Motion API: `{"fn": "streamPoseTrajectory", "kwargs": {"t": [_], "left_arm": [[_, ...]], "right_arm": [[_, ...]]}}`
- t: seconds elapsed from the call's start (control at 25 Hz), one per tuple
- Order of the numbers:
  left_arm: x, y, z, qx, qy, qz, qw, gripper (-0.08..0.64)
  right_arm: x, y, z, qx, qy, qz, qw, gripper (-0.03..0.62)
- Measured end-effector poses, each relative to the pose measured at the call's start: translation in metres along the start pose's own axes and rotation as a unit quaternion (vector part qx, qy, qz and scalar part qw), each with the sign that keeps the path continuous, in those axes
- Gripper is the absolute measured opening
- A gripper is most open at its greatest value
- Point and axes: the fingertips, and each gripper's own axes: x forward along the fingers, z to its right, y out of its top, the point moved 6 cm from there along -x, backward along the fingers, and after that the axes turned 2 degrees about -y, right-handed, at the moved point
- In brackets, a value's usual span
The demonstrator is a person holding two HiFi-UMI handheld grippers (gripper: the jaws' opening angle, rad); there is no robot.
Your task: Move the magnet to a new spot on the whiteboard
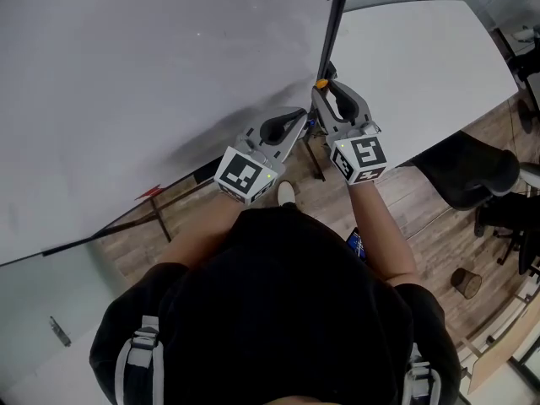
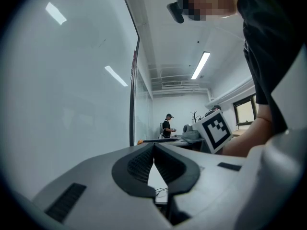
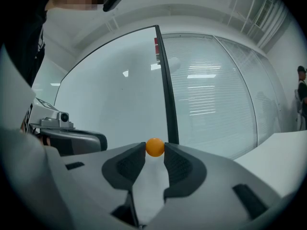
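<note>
A small orange ball-shaped magnet sits between the fingertips of my right gripper, whose pads press on it from both sides. It is held in front of the whiteboard, close to the board's black edge frame; whether it touches the board I cannot tell. From the head view the magnet shows as an orange dot at the right gripper's tip. My left gripper is shut with nothing in it and hangs just left of the right one, level beside the whiteboard.
A white table stands right of the board frame, with a dark chair beside it on the wooden floor. Another person stands far off down the room. Glass with blinds lies beyond the frame.
</note>
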Motion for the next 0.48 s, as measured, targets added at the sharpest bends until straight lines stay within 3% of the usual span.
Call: {"fn": "streamPoseTrajectory", "kwargs": {"t": [0.48], "left_arm": [[0.013,-0.009,-0.023,-0.010,-0.003,-0.005,0.9999,0.005]], "right_arm": [[0.030,-0.012,0.011,0.014,0.009,-0.007,1.000,0.118]]}}
